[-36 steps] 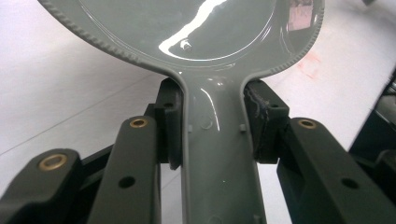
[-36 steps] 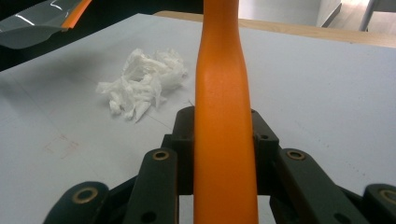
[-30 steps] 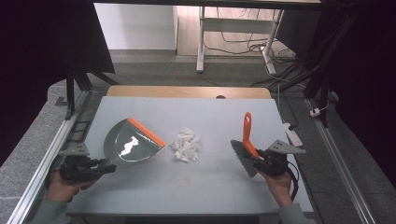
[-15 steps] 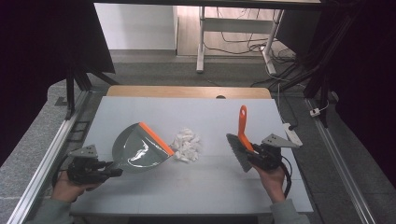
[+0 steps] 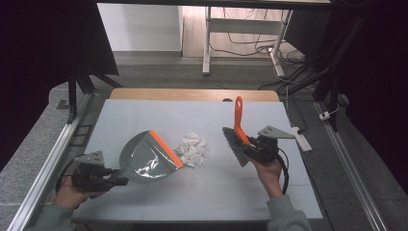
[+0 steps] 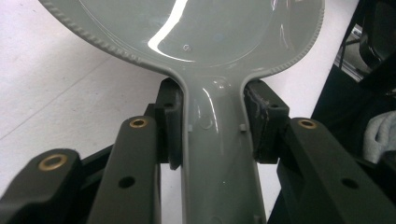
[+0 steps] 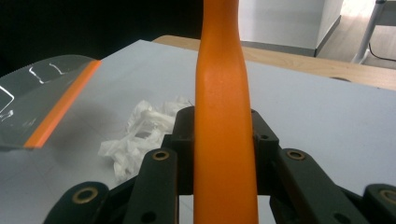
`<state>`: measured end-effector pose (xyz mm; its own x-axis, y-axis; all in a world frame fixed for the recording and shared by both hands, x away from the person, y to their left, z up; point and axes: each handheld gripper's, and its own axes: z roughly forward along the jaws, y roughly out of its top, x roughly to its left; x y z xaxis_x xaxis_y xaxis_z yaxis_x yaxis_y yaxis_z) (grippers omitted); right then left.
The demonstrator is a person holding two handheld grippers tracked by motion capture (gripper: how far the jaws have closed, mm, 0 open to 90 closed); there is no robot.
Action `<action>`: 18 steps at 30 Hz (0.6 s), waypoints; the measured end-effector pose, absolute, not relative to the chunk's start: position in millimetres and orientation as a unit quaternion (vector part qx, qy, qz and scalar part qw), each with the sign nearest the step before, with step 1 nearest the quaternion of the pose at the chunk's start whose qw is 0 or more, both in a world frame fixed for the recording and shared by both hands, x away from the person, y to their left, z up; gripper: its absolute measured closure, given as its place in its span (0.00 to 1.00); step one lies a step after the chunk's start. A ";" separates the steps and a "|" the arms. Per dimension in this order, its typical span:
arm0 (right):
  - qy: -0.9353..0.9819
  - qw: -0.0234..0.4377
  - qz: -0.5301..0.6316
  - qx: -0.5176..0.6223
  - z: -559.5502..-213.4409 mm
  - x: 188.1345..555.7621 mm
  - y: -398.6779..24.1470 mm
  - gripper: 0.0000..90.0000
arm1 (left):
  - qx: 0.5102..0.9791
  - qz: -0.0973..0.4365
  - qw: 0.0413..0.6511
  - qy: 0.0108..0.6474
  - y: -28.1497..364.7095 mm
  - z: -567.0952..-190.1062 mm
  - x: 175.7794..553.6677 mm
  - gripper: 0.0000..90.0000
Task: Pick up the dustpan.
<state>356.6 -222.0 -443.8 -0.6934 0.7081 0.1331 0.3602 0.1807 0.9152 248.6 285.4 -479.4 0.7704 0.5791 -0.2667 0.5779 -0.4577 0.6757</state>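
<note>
Dustpan [image 5: 146, 158] slid in over the last second, orange lip now just beside the paper scraps [image 5: 193, 150], left gripper [image 5: 117, 181] clamped on its handle; right gripper [image 5: 251, 150], clamped on the brush [image 5: 236, 137], closed in opposite—ready to sweep.

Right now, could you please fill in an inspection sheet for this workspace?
Surface: pale grey table, wooden strip along its far edge.
Job's things: grey dustpan with orange lip facing a pile of crumpled white paper scraps; orange-handled hand brush on the pile's other side, bristles down.
Clutter: nothing seen.
Grippers: left gripper shut on the dustpan's handle; right gripper shut on the brush's handle.
Cables: one trails from each gripper; more lie on the floor beyond.
Surroundings: white desk legs, dark curtains at both sides.
</note>
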 end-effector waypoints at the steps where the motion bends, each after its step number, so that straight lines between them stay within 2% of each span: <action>1: 0.750 0.161 0.534 0.355 -442.9 358.9 -220.8 0.78 | 0.855 -0.002 0.394 0.338 285.0 -478.8 248.0 0.68; 18: 0.763 0.150 0.525 0.346 -449.2 381.2 -199.5 0.78 | 0.877 -0.029 0.364 0.313 276.0 -485.5 247.7 0.68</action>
